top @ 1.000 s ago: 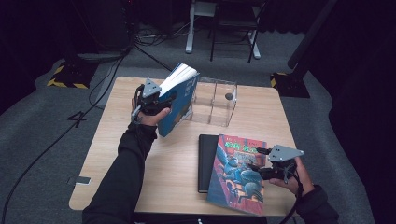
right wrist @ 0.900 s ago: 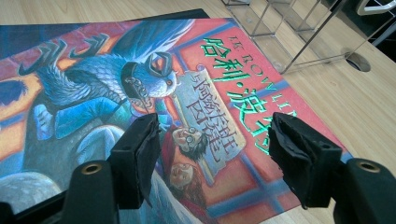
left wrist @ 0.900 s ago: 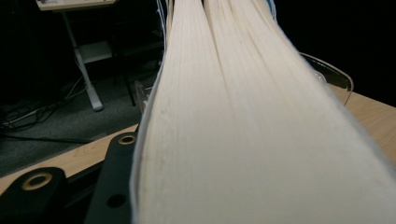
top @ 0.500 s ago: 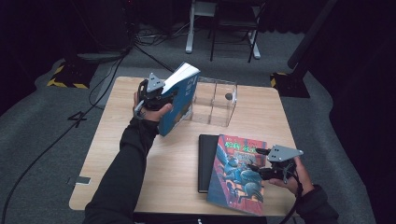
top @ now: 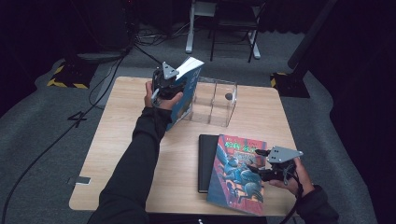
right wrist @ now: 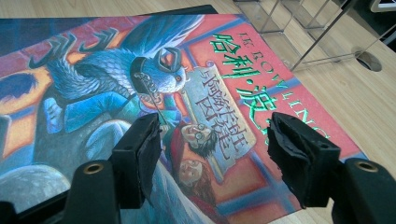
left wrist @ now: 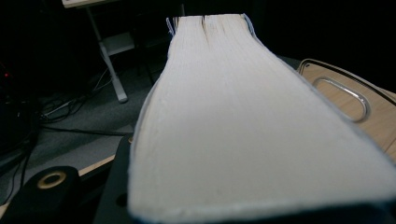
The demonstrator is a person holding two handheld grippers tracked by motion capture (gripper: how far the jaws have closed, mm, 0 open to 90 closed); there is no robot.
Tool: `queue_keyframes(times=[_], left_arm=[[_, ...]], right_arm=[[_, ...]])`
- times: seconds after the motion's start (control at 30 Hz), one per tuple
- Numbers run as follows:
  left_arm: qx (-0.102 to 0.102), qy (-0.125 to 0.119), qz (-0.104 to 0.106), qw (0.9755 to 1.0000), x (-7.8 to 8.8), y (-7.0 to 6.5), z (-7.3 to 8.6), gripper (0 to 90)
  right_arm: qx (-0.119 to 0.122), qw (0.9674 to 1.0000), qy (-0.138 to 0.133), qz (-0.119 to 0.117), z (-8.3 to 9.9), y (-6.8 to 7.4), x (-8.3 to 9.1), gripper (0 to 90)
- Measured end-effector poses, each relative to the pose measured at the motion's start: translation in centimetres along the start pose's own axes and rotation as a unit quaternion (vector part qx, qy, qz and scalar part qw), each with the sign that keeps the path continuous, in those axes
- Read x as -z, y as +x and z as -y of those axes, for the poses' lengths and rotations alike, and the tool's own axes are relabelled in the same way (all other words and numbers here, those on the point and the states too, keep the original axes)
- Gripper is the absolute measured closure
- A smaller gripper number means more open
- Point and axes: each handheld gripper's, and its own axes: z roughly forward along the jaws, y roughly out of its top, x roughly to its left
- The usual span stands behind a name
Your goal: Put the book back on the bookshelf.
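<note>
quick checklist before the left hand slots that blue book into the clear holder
1. Grip: left gripper clamps the blue book - ok.
2. Book clear of the table - ok.
3. Book upright: tilted - not ok.
4. Book over a slot of the clear holder: it is at the holder's left end - not ok.
5. Holder slots free - ok.
6. Right gripper out of the way, open above the illustrated book - ok.
</note>
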Motion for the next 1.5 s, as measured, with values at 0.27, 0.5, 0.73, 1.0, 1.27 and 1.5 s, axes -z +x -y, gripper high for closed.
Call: queue_keyframes(times=[0.27, 0.5, 0.73, 1.0, 1.27, 1.5], left_arm=[[0.001, -0.009, -0.017, 0.9998, -1.2, -0.1, -1.7, 60.4], [-0.015, -0.012, -0.032, 0.9993, -2.5, -0.4, -2.6, 60.3], [0.0, -0.03, -0.034, 0.999, -3.6, -0.1, -2.4, 60.4], [0.029, -0.071, -0.029, 0.9966, -4.4, 0.3, -0.7, 60.4], [0.037, -0.086, -0.014, 0.9956, -4.3, 0.4, 1.0, 60.1], [0.063, -0.103, 0.011, 0.9927, -3.1, 1.4, 2.8, 58.1]], right_arm=[[-0.001, 1.0, -0.001, -0.001, 0.1, -0.1, 0.1, 35.0], [0.001, 1.0, -0.005, -0.002, 0.1, 0.0, 0.2, 34.9], [0.0, 1.0, -0.007, -0.004, 0.1, -0.1, 0.3, 34.9], [0.004, 0.9999, -0.007, -0.009, 0.1, 0.1, 0.0, 35.0], [0.005, 0.9999, -0.01, -0.01, 0.1, 0.1, 0.1, 35.0], [0.007, 0.9999, -0.006, -0.008, 0.1, 0.1, 0.1, 35.0]])
